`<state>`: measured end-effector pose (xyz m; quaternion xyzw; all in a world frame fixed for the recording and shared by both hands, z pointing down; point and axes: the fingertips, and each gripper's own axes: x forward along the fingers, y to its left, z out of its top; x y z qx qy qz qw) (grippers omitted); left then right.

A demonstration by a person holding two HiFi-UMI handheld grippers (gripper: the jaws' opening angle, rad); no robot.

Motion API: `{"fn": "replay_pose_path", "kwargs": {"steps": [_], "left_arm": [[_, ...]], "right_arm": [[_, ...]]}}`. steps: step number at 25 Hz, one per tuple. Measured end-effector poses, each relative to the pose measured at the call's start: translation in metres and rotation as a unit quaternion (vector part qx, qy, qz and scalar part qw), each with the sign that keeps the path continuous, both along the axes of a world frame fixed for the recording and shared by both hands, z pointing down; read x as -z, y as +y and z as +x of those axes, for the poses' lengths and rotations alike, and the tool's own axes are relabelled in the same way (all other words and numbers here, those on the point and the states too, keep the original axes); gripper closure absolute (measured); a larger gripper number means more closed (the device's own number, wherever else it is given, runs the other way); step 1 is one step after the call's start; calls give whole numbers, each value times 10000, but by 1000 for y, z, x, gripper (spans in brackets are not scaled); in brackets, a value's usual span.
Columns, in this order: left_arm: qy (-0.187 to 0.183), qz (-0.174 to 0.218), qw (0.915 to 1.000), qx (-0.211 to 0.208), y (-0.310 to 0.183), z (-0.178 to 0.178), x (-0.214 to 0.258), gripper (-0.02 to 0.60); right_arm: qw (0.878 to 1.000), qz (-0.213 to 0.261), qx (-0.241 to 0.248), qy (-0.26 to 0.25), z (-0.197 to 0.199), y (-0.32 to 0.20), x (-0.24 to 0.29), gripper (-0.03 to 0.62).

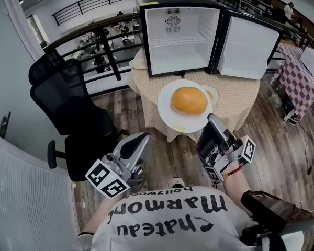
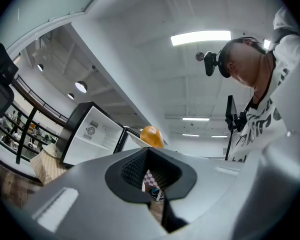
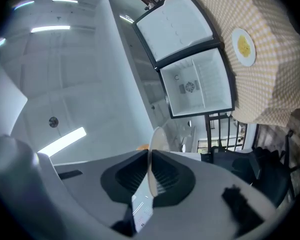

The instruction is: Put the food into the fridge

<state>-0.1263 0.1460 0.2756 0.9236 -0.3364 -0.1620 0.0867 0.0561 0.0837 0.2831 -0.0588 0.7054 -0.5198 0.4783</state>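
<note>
Aloft over the floor, short of the table: a round orange-brown bun on a wide white plate. The right gripper is clamped on the plate's near rim. In the right gripper view the rim runs edge-on between the closed jaws, so the grip is a thin bite at one edge only.

The left gripper hangs low at the person's side with its jaws pressed together and nothing between them.

Ahead, a small black-cased fridge with a white interior stands on a round table in beige checked cloth. Its door is swung wide to the right. Both the shelf and the floor of the cabinet are bare.

Judgement: the carry-in step is under way, w/ placement not yet done. To do it well:
- Keep the plate level, since the bun sits loose and the load hangs off one rim.
- Go straight in through the opening, clear of the door edge & shelf.
- Set the plate flat before letting go.
- The idle left gripper could steady the far rim.

Hard to read:
- How deep the jaws bite the rim.
- A pale yellow patch near the plate's front edge, nature unclear.
- A small white plate w/ something yellow on the cloth. It is plain in the right gripper view but mostly behind the big plate in the head view.
- The plate's underside is not shown.
</note>
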Motion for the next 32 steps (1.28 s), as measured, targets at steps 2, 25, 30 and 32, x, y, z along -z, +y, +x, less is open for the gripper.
{"fn": "replay_pose_path", "kwargs": {"steps": [2,25,30,32], "left_arm": [[5,-5,10000,-30,-27,8,2,574],[-154,-225,9996,-102,-194,57,-15,574],[-151,-339,9993,-74,-207,57,-23,574],[-106,-386,9992,-59,-210,55,-26,574]], "right_arm": [[10000,-21,33,6,5,-25,1,563],[9994,-250,239,39,31,-189,-20,563],[9995,-252,198,31,30,-203,-26,563],[9995,-260,175,23,29,-206,-29,563]]}}
